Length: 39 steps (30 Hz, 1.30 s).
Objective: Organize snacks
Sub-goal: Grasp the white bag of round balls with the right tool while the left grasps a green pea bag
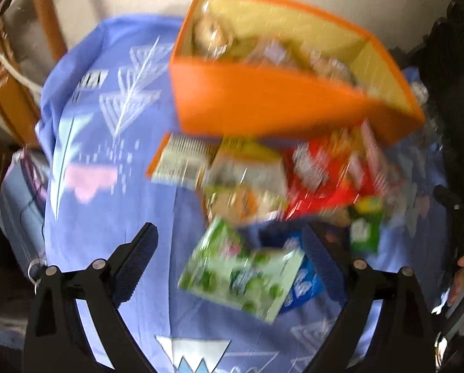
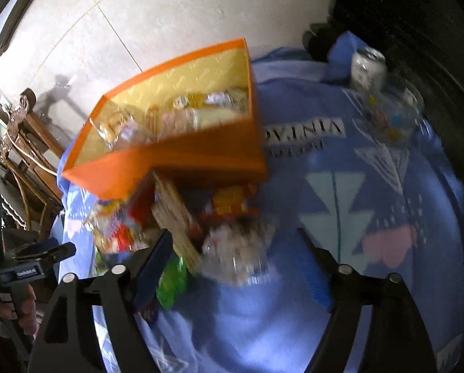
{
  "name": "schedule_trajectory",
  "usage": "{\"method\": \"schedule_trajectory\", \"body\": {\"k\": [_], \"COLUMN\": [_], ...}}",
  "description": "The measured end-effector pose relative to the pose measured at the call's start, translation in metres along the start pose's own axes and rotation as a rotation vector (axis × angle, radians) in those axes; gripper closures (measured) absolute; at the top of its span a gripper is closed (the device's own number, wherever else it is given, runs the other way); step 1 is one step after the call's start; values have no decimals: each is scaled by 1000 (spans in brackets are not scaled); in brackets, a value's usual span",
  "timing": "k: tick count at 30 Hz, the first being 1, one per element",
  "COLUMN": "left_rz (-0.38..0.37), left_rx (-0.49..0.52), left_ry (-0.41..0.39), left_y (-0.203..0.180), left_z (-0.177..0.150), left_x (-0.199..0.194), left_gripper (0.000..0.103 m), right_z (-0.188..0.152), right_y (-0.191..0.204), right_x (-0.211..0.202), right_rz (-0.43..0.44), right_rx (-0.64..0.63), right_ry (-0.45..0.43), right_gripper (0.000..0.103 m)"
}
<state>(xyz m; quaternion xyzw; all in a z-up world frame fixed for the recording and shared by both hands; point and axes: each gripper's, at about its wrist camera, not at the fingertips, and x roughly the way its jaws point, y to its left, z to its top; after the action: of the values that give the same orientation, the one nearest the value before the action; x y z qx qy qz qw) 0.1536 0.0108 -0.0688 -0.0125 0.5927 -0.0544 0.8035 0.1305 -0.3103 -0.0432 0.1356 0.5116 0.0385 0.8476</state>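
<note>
An orange box (image 1: 263, 102) with a yellow lining stands on the blue patterned cloth (image 1: 113, 161) and holds several wrapped snacks. A blurred heap of packets lies in front of it: a red bag (image 1: 322, 174), a pale green packet (image 1: 241, 273), a blue packet (image 1: 303, 286). My left gripper (image 1: 232, 258) is open, and the green packet lies between its spread fingers without pad contact. In the right wrist view the same orange box (image 2: 182, 158) sits beyond my right gripper (image 2: 235, 258), also open above a clear wrapped snack (image 2: 235, 258) and a green packet (image 2: 169, 283).
A drinks can (image 2: 367, 68) and a clear bag of coloured sweets (image 2: 387, 115) sit at the cloth's far right. Wooden furniture (image 2: 23, 143) stands left of the table. A hand on the other gripper's handle (image 2: 14, 279) shows at the lower left. Pale floor lies beyond the table.
</note>
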Motion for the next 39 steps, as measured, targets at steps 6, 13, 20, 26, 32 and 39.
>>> {"method": "schedule_trajectory", "body": {"k": [6, 13, 20, 26, 32, 39], "left_rz": [23, 11, -54, 27, -35, -35], "left_rx": [-10, -55, -109, 45, 66, 55], "left_ry": [86, 112, 145, 49, 48, 62], "left_y": [2, -1, 3, -15, -2, -2], "left_z": [-31, -33, -38, -52, -61, -62], "left_x": [34, 60, 80, 59, 47, 51], "left_gripper": [12, 8, 4, 35, 56, 50], "right_z": [-31, -51, -55, -50, -38, -19], "right_y": [-7, -11, -15, -6, 10, 14], "right_x": [0, -3, 0, 19, 47, 93], "right_rz": [8, 17, 18, 9, -61, -108], "right_rx": [21, 14, 10, -32, -145, -191], "right_ry": [53, 92, 122, 153, 141, 198], "right_gripper": [23, 23, 23, 23, 23, 23]}}
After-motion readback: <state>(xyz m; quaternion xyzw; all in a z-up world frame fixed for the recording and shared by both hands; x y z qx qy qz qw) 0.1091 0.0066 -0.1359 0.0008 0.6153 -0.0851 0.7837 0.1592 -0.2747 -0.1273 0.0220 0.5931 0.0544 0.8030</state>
